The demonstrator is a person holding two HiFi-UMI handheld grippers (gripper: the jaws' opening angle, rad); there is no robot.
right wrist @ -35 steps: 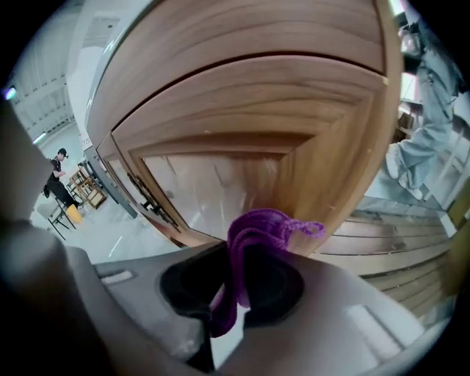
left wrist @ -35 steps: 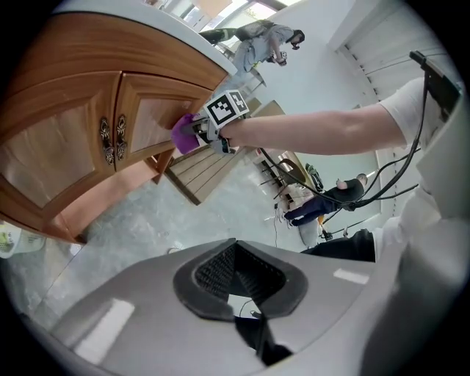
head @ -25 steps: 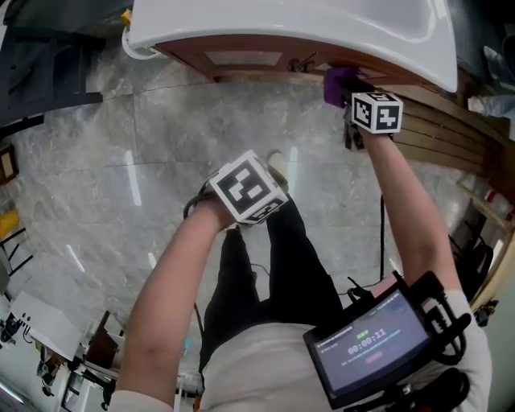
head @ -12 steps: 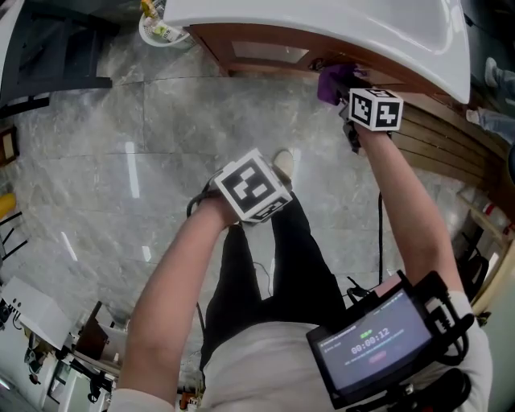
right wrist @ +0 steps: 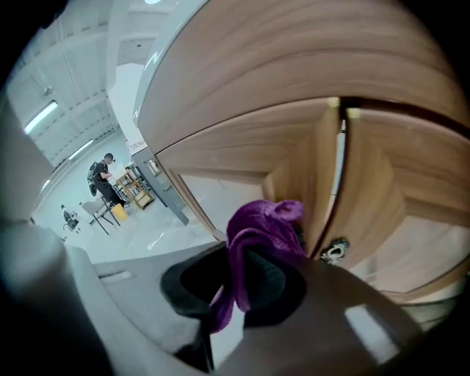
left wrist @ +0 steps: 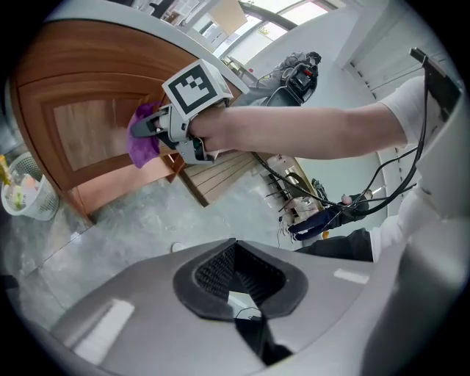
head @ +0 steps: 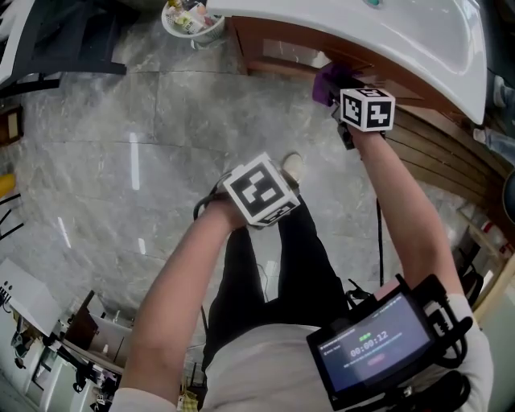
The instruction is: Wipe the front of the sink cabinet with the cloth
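Observation:
A purple cloth [head: 327,81] is pressed against the brown wooden cabinet front [head: 273,47] under the white sink basin [head: 402,36]. My right gripper [head: 331,87] is shut on the cloth, its marker cube just behind. In the right gripper view the cloth [right wrist: 258,233] bunches out of the right gripper [right wrist: 236,285] beside the seam of the cabinet doors [right wrist: 294,125]. My left gripper [head: 261,190] hangs above the floor, away from the cabinet. Seen in its own view, the left gripper [left wrist: 239,285] is shut on nothing. That view also shows the cloth [left wrist: 141,141] on the cabinet [left wrist: 77,121].
A white basket [head: 191,21] with small items stands on the marble floor left of the cabinet, also in the left gripper view as the basket [left wrist: 26,195]. A slatted wooden panel [head: 441,153] lies to the right. A metal knob [right wrist: 335,251] sits on the door.
The head view has swung, so the cabinet and basket sit further right and lower. The right gripper with the cloth has slid a little left along the cabinet front. The left gripper stayed low.

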